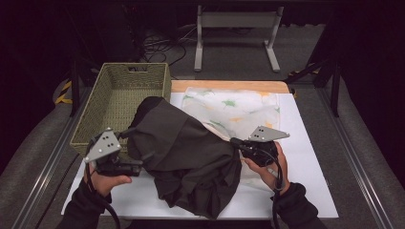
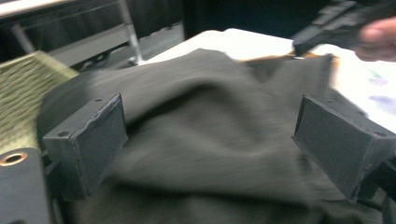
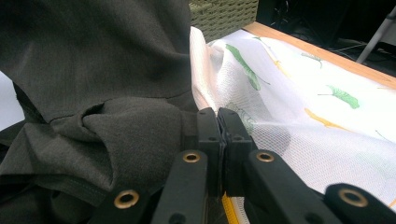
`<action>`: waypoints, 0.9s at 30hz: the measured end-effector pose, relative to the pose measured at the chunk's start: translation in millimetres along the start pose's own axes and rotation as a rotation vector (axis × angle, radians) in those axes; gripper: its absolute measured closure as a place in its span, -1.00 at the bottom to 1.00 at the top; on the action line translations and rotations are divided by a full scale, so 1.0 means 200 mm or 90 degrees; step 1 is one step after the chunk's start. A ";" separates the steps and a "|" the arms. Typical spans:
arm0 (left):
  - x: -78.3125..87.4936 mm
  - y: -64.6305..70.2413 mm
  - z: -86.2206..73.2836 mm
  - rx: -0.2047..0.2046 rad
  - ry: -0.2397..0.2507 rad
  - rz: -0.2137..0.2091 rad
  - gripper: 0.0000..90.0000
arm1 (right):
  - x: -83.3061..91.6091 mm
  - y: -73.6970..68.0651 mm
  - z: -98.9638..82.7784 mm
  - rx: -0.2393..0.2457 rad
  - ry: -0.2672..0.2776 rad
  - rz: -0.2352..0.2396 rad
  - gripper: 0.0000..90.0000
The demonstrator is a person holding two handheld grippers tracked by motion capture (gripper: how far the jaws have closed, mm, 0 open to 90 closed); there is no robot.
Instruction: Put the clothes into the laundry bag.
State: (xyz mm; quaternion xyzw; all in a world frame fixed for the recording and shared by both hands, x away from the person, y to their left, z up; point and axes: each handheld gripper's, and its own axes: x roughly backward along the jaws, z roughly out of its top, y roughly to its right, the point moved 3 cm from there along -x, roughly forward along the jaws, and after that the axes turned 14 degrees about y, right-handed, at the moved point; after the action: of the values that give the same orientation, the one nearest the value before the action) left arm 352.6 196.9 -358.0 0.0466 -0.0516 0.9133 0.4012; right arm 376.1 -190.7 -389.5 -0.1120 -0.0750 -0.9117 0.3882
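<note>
Dark grey garment (image 1: 184, 157) on white table (image 1: 310, 157)

I am looking at a dark grey matt woven cloth garment (image 1: 184, 157), a thin white gauze cloth printed with green leaves (image 3: 299, 116), an olive rough wicker basket (image 1: 117, 95), and a smooth pale wooden table edge (image 1: 229, 86).

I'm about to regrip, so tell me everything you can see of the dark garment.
The dark garment is charcoal woven cloth with stitched seams, crumpled in a heap on the white sheet. It overlaps the leaf-print cloth and the basket rim. The right gripper is shut at its edge; the left gripper is open, not pressing it.
</note>
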 end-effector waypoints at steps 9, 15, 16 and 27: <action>-0.11 -0.14 -0.11 0.111 -0.024 -0.004 -0.62 | -0.01 -0.01 0.00 0.002 -0.005 0.004 0.97; -0.07 -0.14 -0.10 0.084 0.009 -0.003 0.36 | -0.01 -0.01 -0.01 0.000 -0.006 0.011 0.97; -0.07 -0.14 -0.10 0.084 0.009 -0.003 0.58 | -0.01 -0.01 -0.01 0.000 -0.006 0.011 0.97; -0.17 0.31 -0.06 -0.034 -0.001 -0.158 0.83 | 0.00 0.00 0.00 -0.007 0.006 0.004 0.97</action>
State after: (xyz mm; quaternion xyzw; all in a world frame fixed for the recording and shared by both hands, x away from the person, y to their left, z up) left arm 329.2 131.8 -376.9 0.0427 -0.0702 0.8548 0.5124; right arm 376.0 -189.9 -389.0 -0.1098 -0.0675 -0.9115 0.3906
